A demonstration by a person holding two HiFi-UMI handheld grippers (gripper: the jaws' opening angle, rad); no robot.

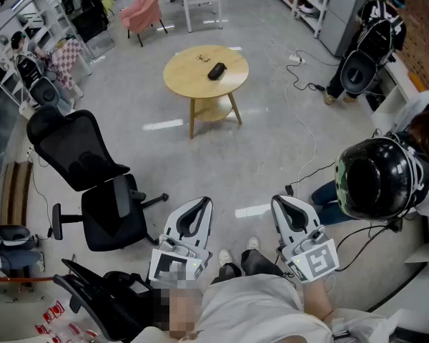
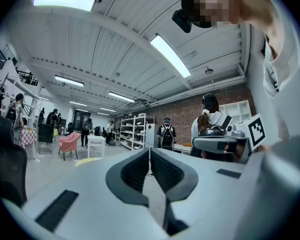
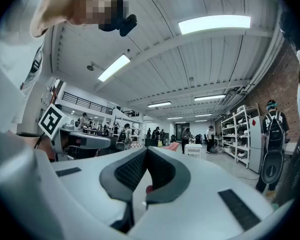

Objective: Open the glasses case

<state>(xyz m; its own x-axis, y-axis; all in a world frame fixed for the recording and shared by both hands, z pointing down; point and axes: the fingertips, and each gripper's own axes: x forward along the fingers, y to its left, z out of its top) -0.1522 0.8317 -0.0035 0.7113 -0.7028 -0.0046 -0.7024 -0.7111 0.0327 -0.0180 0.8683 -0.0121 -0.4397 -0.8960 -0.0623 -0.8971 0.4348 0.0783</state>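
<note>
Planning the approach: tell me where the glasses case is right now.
In the head view the black glasses case lies on the round wooden table, just right of its centre, in the upper middle, beyond the black office chair.

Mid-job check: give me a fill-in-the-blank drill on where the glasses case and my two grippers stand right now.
1. The glasses case lies on the round table, and ____ gripper touches it.
2. The left gripper and the right gripper both have their jaws ____.
3. In the head view, the black office chair stands on the ____ gripper's side.
4. The armchair beyond the table is ____ in colour.

Missing words: neither; shut; left; pink
</note>
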